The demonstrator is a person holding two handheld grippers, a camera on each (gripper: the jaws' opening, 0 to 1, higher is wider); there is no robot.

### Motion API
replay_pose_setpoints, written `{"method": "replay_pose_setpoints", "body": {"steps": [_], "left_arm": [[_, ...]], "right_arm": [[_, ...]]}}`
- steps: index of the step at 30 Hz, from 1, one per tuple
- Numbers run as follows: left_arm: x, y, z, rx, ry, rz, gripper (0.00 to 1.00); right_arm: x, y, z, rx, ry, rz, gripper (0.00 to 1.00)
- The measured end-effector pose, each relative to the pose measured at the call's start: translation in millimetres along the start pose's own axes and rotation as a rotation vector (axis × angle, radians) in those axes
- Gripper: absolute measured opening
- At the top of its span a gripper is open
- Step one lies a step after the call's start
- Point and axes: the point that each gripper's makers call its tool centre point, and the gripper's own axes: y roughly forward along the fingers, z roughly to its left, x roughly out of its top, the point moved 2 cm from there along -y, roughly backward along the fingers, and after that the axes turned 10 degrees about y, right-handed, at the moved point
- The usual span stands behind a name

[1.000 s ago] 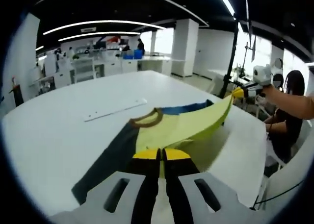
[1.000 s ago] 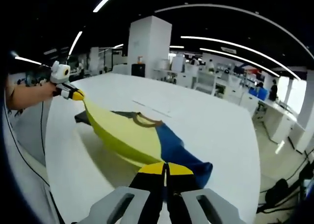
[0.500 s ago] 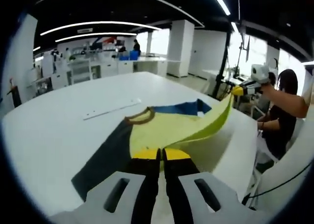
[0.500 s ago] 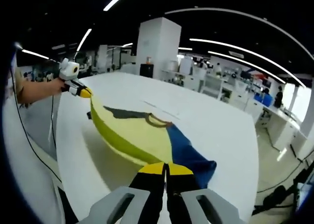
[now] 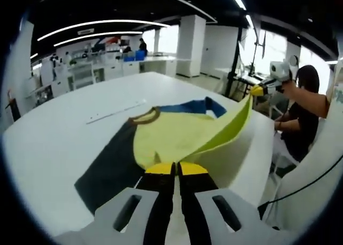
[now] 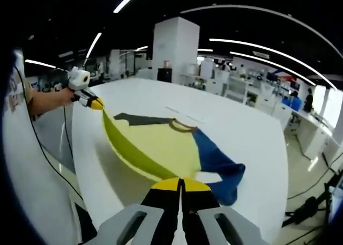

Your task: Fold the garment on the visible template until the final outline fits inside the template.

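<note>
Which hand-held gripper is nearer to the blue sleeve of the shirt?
Right. The right hand-held gripper holds the hem just beside the blue sleeve. The left hand-held gripper holds the hem at the dark sleeve's side.

Garment: your yellow T-shirt [image 5: 177, 140] has a brown collar, one dark grey sleeve, one blue sleeve.
Pose: collar end flat on the tabletop [image 5: 53, 138], hem edge lifted taut.

Garment [image 5: 177, 140] hem hidden between the shut jaws — far workbenches [image 6: 257, 92] too small to read.
</note>
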Motion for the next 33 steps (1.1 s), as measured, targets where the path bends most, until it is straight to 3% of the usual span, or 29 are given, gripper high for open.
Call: {"method": "replay_pose_setpoints", "body": {"steps": [18,25,33], "left_arm": [[-39.9,-17.3,-27.4,-0.056,-0.025,0.074,0.00],[-54.0,-20.8,-38.1,-0.084,-0.039,0.107,0.00],[-81.4,-24.4,-53.4,-0.135,-0.064,0.173,0.00]], "right_arm": [[-45.1,-9.1,32.2,0.069,0.034,0.090,0.00],[-66.7,-10.5,42.3,0.100,0.062,0.156,0.00],[-101.2,-7.2,55.1,0.155,0.109,0.255,0.00]]}}
